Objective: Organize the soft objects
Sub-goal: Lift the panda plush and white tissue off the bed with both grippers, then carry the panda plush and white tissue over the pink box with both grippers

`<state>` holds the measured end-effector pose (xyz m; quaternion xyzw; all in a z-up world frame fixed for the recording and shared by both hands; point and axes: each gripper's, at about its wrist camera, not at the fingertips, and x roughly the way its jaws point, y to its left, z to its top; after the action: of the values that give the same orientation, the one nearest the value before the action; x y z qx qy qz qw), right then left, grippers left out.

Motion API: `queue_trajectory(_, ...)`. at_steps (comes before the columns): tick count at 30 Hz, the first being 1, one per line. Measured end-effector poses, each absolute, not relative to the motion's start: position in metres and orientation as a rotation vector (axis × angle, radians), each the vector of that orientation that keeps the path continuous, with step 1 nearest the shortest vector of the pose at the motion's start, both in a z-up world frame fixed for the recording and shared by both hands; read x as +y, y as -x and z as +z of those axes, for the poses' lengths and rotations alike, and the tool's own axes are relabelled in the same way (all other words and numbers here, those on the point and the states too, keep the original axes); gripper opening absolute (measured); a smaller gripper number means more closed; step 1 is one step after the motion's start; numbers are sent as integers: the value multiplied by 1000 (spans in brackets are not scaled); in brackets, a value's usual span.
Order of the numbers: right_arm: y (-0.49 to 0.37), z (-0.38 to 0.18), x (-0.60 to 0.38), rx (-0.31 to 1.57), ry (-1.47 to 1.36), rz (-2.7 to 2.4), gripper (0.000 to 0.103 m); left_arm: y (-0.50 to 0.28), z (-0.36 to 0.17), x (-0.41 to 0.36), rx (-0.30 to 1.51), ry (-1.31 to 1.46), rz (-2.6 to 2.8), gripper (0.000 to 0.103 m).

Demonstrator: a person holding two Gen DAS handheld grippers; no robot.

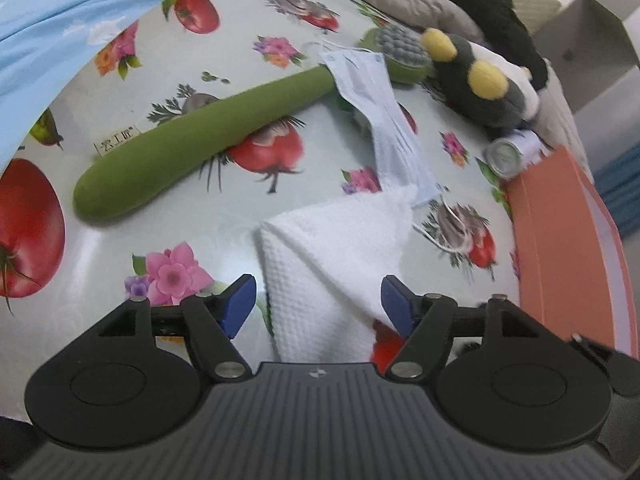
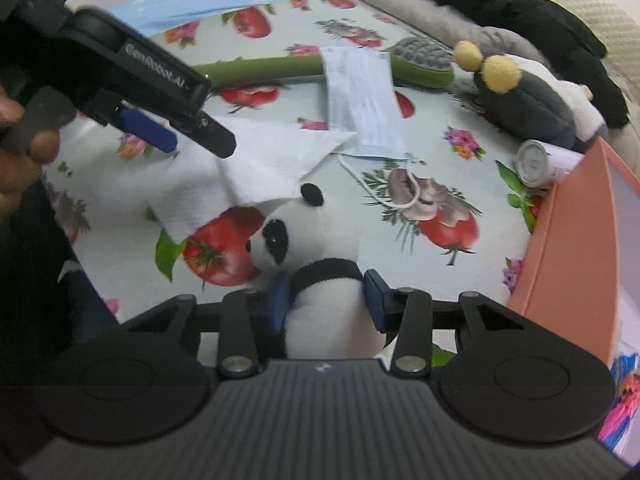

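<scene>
Fruit-and-flower-printed oilcloth covers the bench (image 2: 472,272). One black-and-white plush panda (image 2: 304,232) is gripped by the right gripper (image 2: 326,300) at its body; squeezing should be kept gentle. One white waffle-textured cloth (image 1: 340,248) lies between the left gripper's (image 1: 318,304) open jaws, ungrasped. One pale blue face mask (image 1: 384,120) and one grey plush toy with yellow pompoms (image 1: 480,84) are counted.

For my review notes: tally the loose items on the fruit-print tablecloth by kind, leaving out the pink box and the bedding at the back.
Plush toys: 2, panda and grey one
White cloth: 1
Face mask: 1
Green brush: 1
Small cylinder: 1
Total: 6
</scene>
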<state>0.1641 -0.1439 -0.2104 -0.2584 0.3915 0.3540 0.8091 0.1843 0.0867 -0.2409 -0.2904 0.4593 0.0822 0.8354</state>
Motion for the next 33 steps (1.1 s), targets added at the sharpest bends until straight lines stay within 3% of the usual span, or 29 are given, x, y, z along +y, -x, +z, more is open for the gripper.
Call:
queue_trajectory(17,-172,-217,-165,858,279,562,43,-217,-244,41,1008,338,192,73)
queue_trajectory(21,-178,-221,-164,859,249,567,43,-219,-244,33,1018,275,164,54)
queue_trajectory(24,-182,-226,-165,867,209,573,43,-222,-245,25,1025,210,134,37)
queue_trajectory(26,-183,-228,-166,867,188,569,43,-222,-245,22,1020,194,120,17)
queue_trajectory(28,-184,-226,-166,870,175,562,43,-222,-245,23,1021,216,93,8)
queue_trajectory(33,-183,-215,-172,859,146,517,43,-214,-234,21,987,255,47,6)
